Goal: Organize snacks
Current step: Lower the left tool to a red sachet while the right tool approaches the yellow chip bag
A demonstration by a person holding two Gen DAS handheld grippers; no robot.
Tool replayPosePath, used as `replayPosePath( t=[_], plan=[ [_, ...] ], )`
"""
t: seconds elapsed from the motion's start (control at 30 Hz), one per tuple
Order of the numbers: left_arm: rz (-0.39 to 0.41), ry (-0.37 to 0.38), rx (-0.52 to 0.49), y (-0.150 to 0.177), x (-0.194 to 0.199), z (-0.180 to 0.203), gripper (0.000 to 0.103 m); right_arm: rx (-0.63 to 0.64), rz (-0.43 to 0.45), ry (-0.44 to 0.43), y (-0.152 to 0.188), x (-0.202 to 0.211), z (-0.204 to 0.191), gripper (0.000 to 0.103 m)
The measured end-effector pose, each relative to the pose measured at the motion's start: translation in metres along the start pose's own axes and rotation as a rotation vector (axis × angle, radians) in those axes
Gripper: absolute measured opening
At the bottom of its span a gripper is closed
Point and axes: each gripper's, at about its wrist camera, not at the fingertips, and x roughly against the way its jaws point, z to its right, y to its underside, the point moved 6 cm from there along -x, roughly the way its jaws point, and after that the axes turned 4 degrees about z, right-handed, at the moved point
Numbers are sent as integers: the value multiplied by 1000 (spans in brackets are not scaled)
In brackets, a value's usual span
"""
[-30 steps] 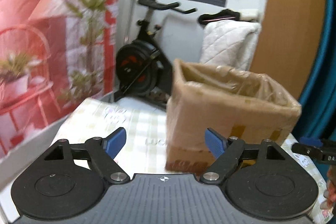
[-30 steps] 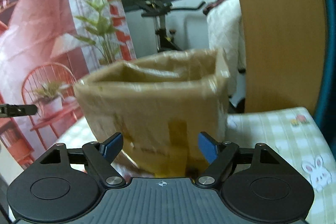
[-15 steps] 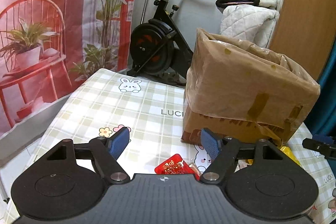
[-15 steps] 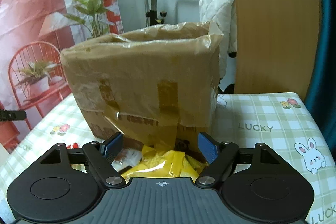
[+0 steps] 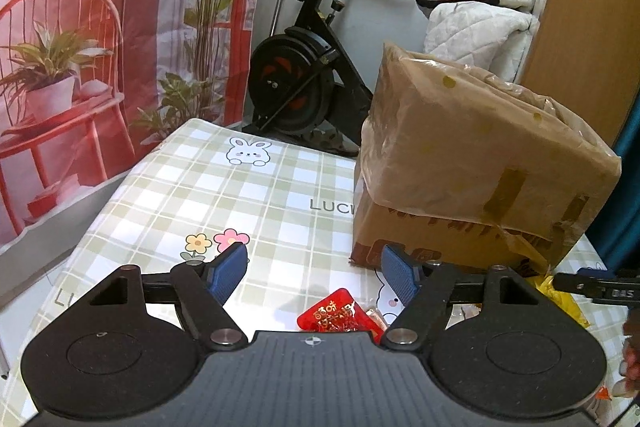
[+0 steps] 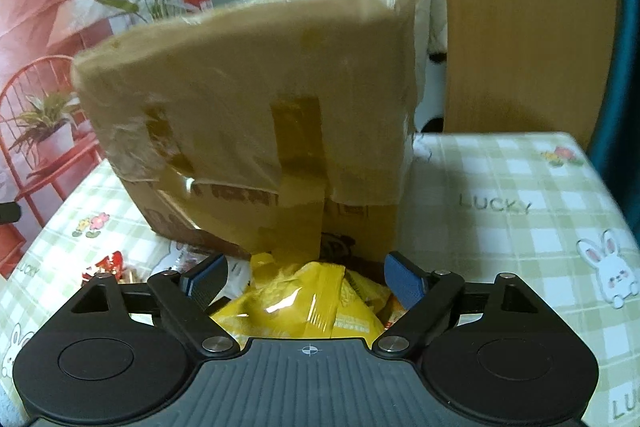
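The yellow snack packet [image 6: 316,303] lies on the desk [image 6: 508,187], just in front of the cardboard box [image 6: 248,107], and it is seen between the two blue pads of the right gripper [image 6: 306,277]. The jaws of this gripper have just been opening; they stand wide, and the pads are not pressed on the packet. A red snack packet [image 5: 338,315] lies further to the left, just below the left gripper [image 5: 314,273], whose jaws have been closing a little but are wide as well and hold nothing.

The yellow packet is judged to be light and soft. Its foil is shiny and creased, so it is probably slippery, and the contents may be crushed if too much force is given. The best place to be taken hold of seems to be the raised fold in the middle, or the flat sealed edge, where the film is stiffer. The red packet is small and flat, so it should be pinched at one edge. The box is covered with loose plastic film and tape; its top edge looks soft, so a packet should be dropped in from above.
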Motion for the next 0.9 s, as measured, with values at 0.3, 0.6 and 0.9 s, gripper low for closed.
replayPosePath(
  t=[0.3,0.6,0.9],
  plan=[
    [-104,41,31,15,-28,2,76,-95,-152,-5,19,-48,10,91],
    [-236,84,47,48,-51,7,76,-132,-184,-41,23,-52,14,90],
    [-298,28,107,67,-77,-8,75,-170,-173,-65,25,-50,18,88]
  ],
)
